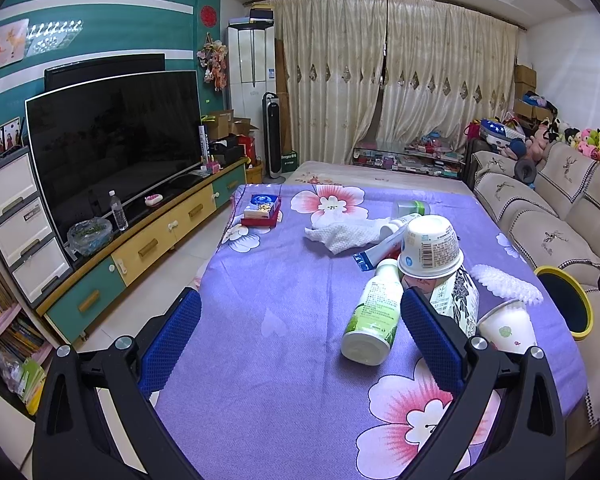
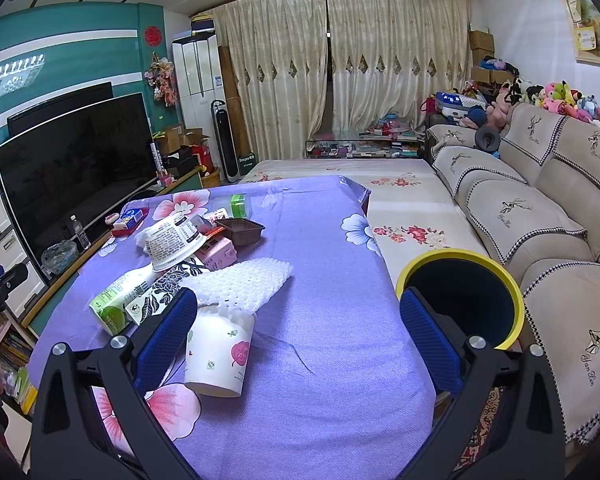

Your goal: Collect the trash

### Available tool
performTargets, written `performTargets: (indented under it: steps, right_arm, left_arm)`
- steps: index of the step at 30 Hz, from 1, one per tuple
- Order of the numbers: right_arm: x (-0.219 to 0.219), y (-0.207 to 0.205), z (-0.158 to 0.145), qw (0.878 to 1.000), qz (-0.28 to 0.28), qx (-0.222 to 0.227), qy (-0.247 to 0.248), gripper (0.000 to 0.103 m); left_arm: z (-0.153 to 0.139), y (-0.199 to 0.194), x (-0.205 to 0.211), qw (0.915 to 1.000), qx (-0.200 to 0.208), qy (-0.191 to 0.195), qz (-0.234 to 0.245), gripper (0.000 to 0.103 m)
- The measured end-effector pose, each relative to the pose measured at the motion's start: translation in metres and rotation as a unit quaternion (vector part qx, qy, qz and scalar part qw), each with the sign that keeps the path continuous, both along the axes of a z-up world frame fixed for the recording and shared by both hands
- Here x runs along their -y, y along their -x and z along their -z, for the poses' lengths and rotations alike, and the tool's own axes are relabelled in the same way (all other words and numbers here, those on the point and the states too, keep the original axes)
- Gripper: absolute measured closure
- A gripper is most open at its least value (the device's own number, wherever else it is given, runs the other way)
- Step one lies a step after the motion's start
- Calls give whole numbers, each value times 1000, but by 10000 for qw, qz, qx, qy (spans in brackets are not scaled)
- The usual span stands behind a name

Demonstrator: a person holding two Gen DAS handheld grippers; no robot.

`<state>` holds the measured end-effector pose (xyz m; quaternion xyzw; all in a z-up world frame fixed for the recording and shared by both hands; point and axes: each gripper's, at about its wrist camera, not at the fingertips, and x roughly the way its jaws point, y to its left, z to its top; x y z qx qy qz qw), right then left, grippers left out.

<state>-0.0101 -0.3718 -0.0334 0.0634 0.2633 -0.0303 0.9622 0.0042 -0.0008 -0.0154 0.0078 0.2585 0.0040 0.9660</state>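
Trash lies in a pile on the purple flowered tablecloth (image 1: pixel 268 280): a green-and-white bottle (image 1: pixel 374 316) on its side, an upside-down white tub (image 1: pixel 430 246), a patterned carton (image 1: pixel 460 296), a paper cup (image 1: pixel 508 326), white foam netting (image 1: pixel 504 282), a crumpled tissue (image 1: pixel 344 234). My left gripper (image 1: pixel 300 320) is open and empty above the cloth, left of the bottle. My right gripper (image 2: pixel 298 324) is open and empty; the paper cup (image 2: pixel 220 352) lies by its left finger. A yellow-rimmed dark bin (image 2: pixel 466 292) stands off the table's right edge.
A red tray with a blue box (image 1: pixel 262 210) sits at the table's far left. A brown plastic tray (image 2: pixel 240 230) and a pink carton (image 2: pixel 216 254) lie behind the pile. A TV cabinet (image 1: pixel 152 240) stands left, a sofa (image 2: pixel 540 216) right.
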Motion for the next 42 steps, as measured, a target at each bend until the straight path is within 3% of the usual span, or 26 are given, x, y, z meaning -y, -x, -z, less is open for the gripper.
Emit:
performTargets:
  steps: [13,27,31,38,42]
  right_arm:
    - [-13,-10,12,9992,-302,-228,-158,6]
    - [-51,-38,64,9937,-922,-626,-105,7]
    - [-53,-48,81,9927,-874,-812,-165,19]
    - [-59,-53,95,9900,-1008,-946,-274,21]
    - [-63,-55,100,9881,-1088,-1063,-222,43]
  left_arm:
    - [5,0,1,10000,-23,-12,-14,5]
    - [18,-9,4,9998,-192,16,-20,5]
    - [20,-14,4,9997,-263,18,-2,5]
    - [22,-21,3,9995,-309,33,-4,5]
    - [24,-22,3,9995,-317,16,7,5]
